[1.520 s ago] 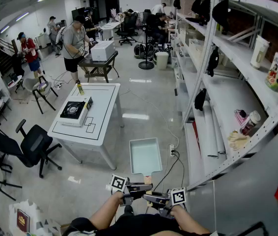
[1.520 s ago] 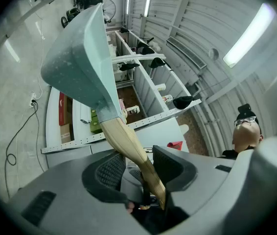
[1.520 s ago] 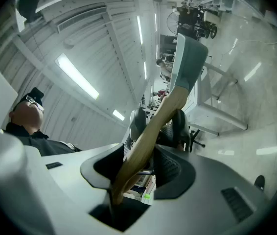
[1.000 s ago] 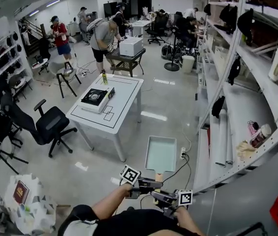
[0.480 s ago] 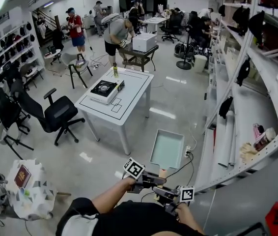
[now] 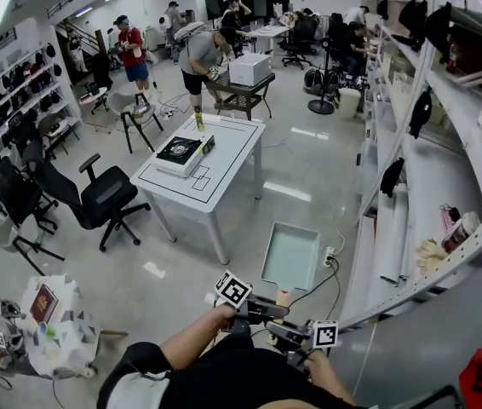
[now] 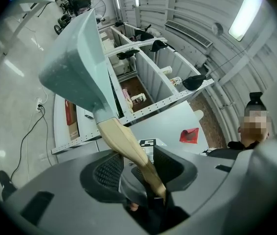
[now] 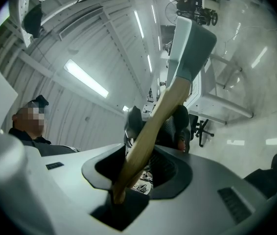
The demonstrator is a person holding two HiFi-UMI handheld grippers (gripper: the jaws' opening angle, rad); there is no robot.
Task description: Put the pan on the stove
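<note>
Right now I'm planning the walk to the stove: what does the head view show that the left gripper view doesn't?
Only the head view: the white table ahead across the floor, the portable stove standing on it, and a black office chair beside it.
Only the left gripper view: a close look at the wooden handle passing between the left claw and its pads.
Both: the pale rectangular pan held in the air, and the metal shelving alongside.

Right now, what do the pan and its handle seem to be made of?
The pan: pale green, matte, faintly speckled, probably coated metal; which coating is unclear. The handle: light tan, smooth, likely wood, though no grain shows clearly.
</note>
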